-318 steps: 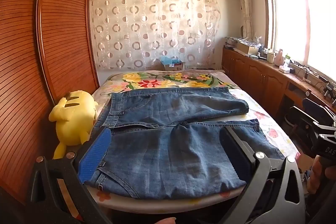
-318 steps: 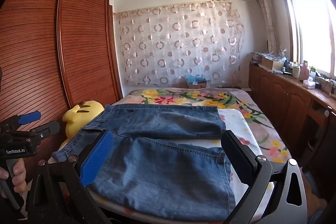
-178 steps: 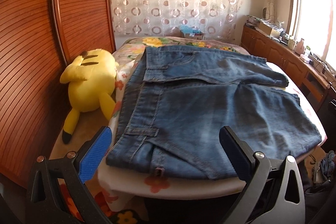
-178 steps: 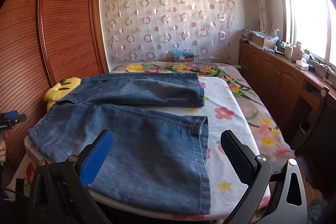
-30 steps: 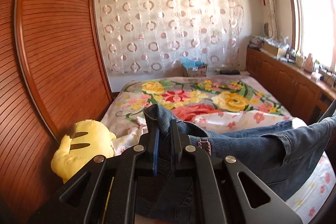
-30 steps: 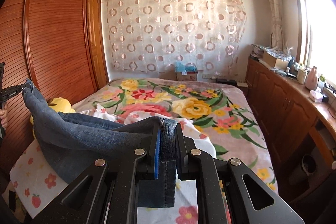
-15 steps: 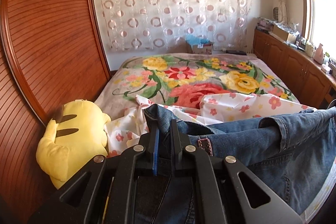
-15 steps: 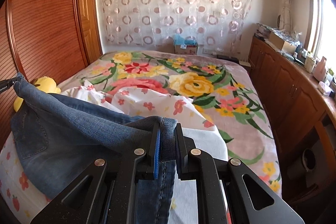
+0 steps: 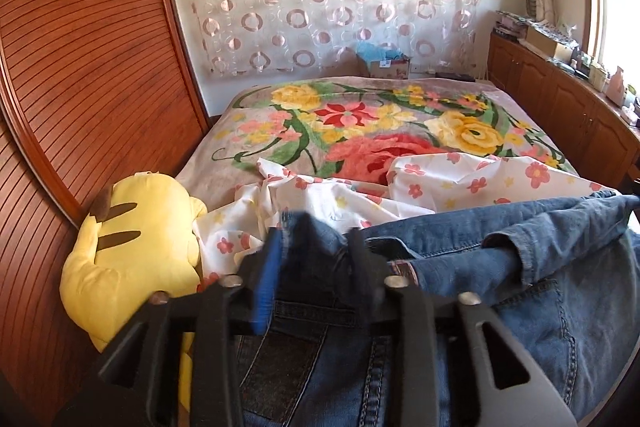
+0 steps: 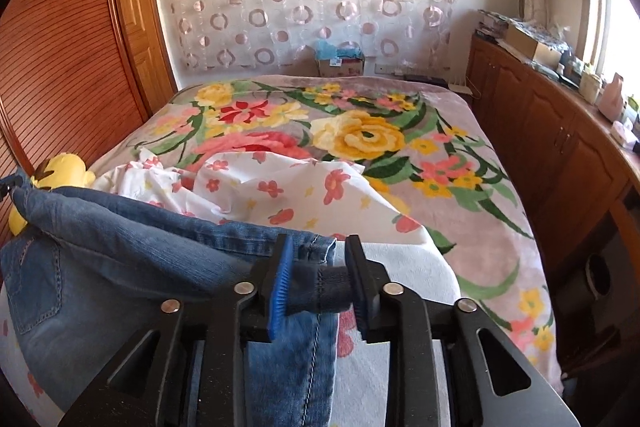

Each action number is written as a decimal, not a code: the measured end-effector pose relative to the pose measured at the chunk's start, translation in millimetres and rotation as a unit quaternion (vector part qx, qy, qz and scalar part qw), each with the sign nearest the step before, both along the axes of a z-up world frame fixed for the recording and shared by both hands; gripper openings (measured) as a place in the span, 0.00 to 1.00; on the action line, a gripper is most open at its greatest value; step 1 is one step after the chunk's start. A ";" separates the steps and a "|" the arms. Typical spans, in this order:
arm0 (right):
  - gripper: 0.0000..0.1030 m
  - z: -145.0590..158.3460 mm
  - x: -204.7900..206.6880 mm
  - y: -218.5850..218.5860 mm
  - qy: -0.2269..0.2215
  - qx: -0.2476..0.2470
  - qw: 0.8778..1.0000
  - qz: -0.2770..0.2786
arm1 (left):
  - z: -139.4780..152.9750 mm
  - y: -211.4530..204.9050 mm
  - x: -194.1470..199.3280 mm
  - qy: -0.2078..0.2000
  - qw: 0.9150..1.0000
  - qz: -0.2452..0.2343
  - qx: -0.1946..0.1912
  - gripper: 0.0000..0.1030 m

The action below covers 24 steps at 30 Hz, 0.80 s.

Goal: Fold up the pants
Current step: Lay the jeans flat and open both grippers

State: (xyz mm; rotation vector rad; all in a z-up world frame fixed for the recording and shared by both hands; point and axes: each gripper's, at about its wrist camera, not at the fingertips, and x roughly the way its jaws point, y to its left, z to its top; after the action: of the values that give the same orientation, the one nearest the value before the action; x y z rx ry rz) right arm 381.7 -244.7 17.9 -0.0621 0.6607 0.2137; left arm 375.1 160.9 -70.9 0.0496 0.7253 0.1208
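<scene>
Now the blue pants (image 9: pixel 520 279) lie on the white flowered sheet (image 9: pixel 460 183) at the near end of the bed (image 10: pixel 460 163). Their long side runs across it, from 9 o'clock to 3 o'clock. The left gripper (image 9: pixel 316 267) has its fingers spread apart, with the waist end of the pants loose between them. The right gripper (image 10: pixel 318 275) is partly spread too, and the hem end of the pants (image 10: pixel 120 259) sits in the gap. A yellow plush toy (image 9: pixel 132 247) rests at 9 o'clock, just beside the pants.
</scene>
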 end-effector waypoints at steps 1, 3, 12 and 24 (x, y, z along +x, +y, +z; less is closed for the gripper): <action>0.40 0.8 -1.9 0.0 -0.001 0.000 1.000 -0.002 | 1.8 -0.8 -2.8 -0.004 1.000 -0.004 0.001 0.45; 0.41 1.7 -7.2 1.2 -0.007 0.000 1.000 0.001 | 3.9 -1.6 -4.9 -0.006 1.000 -0.011 0.000 0.50; 0.54 -5.7 -17.6 -4.2 -0.008 0.005 1.000 0.013 | -3.3 -29.0 -16.8 0.007 0.998 -0.058 -0.038 0.79; 0.54 -15.7 21.1 -7.1 0.046 -0.014 0.999 0.024 | -36.6 -66.5 -29.0 0.047 0.994 -0.094 -0.033 0.79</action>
State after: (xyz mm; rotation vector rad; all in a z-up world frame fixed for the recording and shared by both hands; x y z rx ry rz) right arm 402.8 -251.8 2.2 -0.0951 0.7544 0.2543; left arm 346.1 94.4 -107.5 0.0600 0.8152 -0.0857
